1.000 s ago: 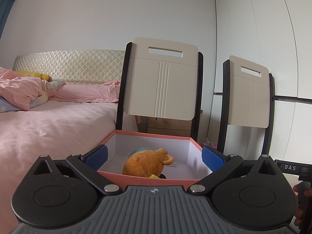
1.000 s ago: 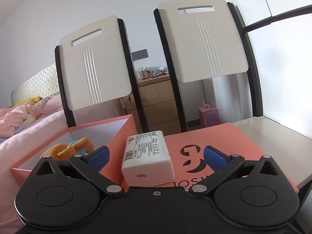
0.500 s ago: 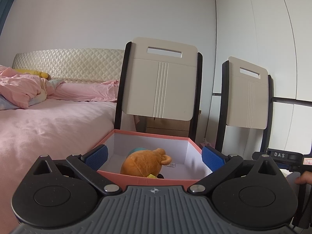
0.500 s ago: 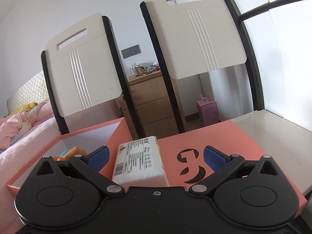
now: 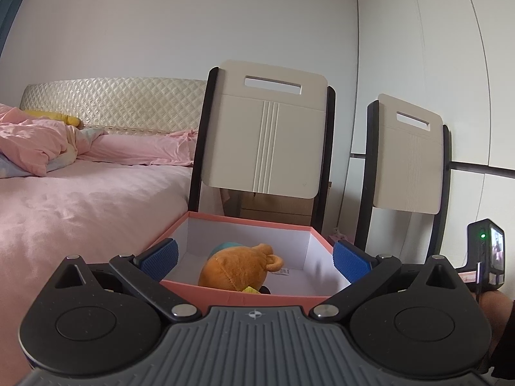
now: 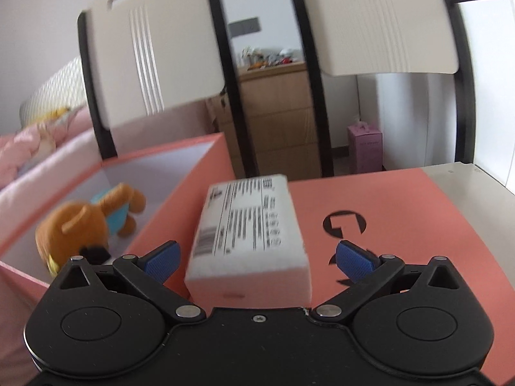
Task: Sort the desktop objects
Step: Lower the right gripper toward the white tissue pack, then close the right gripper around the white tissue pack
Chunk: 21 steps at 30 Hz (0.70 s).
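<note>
An open pink box [image 5: 244,292] holds an orange plush toy [image 5: 238,268]. My left gripper [image 5: 254,260] is open and empty, its blue pads on either side of the box's near wall. In the right wrist view the box [image 6: 196,199] and plush [image 6: 83,225] lie at the left. A white tissue pack [image 6: 249,234] with a printed label lies on the pink box lid [image 6: 402,225]. My right gripper [image 6: 257,259] is open, its pads on either side of the pack's near end, not touching it.
Two folding chairs [image 5: 267,135] [image 5: 408,154] stand behind the box. A bed with pink bedding [image 5: 80,199] is at the left. A wooden dresser [image 6: 276,122] and a small purple box [image 6: 365,148] stand behind. The grey tabletop [image 6: 466,180] shows at right.
My right gripper has moved forward and tilted down over the tissue pack, which now sits between the open fingers. The left view has shifted slightly; the right gripper's handle shows at its right edge.
</note>
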Motion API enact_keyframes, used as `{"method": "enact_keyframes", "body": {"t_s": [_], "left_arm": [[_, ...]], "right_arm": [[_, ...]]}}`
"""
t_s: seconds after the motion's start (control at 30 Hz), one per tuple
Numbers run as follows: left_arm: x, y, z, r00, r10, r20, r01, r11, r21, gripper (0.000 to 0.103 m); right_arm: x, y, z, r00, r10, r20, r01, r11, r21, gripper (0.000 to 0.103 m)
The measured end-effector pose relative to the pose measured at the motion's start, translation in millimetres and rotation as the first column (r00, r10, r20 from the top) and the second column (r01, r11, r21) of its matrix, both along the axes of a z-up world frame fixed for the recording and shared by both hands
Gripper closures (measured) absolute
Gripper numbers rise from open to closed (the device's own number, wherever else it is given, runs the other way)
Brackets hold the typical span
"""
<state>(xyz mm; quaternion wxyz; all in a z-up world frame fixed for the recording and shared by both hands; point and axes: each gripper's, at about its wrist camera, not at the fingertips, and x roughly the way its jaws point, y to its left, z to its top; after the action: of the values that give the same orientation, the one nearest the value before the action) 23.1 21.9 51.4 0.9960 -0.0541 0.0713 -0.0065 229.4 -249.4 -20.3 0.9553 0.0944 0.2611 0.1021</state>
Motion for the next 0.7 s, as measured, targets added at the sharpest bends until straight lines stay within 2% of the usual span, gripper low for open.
{"method": "enact_keyframes", "body": {"t_s": [0.27, 0.47, 0.7], "left_arm": [[1, 2, -1, 1.0, 0.002, -0.007, -0.002, 1.0, -0.008, 0.0], [1, 3, 0, 1.0, 0.005, -0.007, -0.005, 1.0, -0.011, 0.0], [1, 3, 0, 1.0, 0.006, -0.009, -0.006, 1.0, -0.015, 0.0]], "right_arm": [[6, 10, -6, 0.998, 0.057, -0.014, -0.057, 0.998, -0.023, 0.001], [12, 2, -10, 0.999, 0.024, -0.047, -0.023, 1.0, 0.015, 0.001], [15, -5, -18, 0.998, 0.04, -0.055, -0.039, 0.999, 0.019, 0.001]]}}
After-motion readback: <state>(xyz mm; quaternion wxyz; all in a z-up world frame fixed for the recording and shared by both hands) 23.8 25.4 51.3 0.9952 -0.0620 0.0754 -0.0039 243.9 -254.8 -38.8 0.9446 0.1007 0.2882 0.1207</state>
